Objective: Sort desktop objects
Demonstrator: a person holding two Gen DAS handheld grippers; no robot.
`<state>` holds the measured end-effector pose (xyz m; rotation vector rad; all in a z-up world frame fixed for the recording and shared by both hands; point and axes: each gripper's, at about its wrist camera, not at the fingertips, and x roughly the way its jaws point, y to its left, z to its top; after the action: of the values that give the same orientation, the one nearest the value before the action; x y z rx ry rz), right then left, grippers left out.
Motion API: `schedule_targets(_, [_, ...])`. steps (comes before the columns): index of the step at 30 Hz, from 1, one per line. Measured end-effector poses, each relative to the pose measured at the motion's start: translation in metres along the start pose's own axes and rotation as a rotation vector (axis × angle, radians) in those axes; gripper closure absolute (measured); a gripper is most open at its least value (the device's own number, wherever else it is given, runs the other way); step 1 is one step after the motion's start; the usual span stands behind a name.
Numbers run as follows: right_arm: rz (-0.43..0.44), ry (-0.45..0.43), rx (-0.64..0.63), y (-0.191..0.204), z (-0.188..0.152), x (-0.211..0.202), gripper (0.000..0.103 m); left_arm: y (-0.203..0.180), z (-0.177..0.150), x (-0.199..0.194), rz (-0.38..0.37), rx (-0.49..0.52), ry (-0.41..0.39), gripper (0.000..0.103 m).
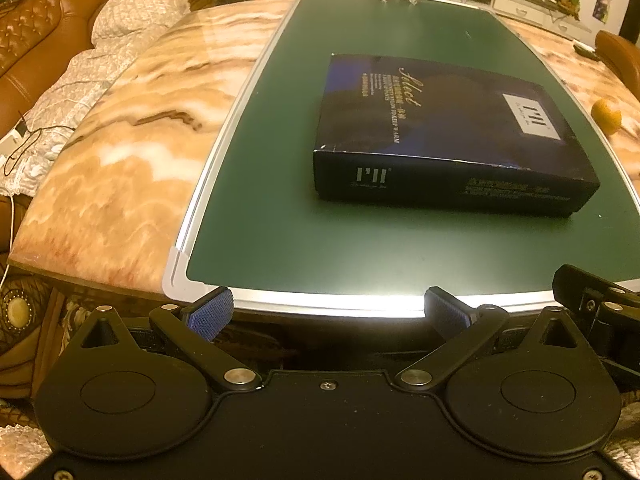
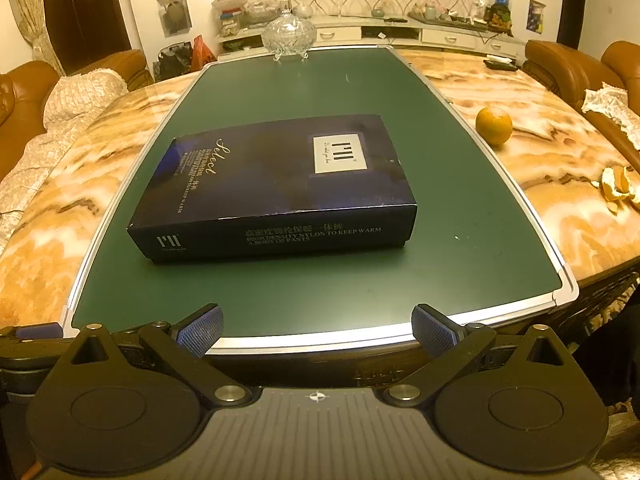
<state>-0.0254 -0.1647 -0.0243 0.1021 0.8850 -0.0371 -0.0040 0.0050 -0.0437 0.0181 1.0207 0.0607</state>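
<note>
A flat dark blue box (image 1: pixel 440 128) lies on a green board (image 1: pixel 280 220) with a silver frame; it also shows in the right wrist view (image 2: pixel 276 184) on the same board (image 2: pixel 460 220). A whole orange (image 2: pixel 494 125) sits on the marble table right of the board, and shows in the left wrist view (image 1: pixel 607 116). Orange peel (image 2: pixel 618 192) lies at the far right. My left gripper (image 1: pixel 328 314) is open and empty at the board's near edge. My right gripper (image 2: pixel 316 330) is open and empty beside it.
A glass lidded bowl (image 2: pixel 289 34) stands at the board's far end. The marble table (image 1: pixel 120 152) extends left and right of the board. Brown leather sofas (image 2: pixel 568 64) with lace covers flank the table. A remote (image 2: pixel 500 65) lies far right.
</note>
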Motion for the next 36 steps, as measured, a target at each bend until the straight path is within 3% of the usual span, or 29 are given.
schedule_targets(36, [0.009, 0.022, -0.004, -0.001, 0.014, 0.028, 0.000, -0.009, 0.017, 0.022, 0.040, 0.029, 0.004, 0.000])
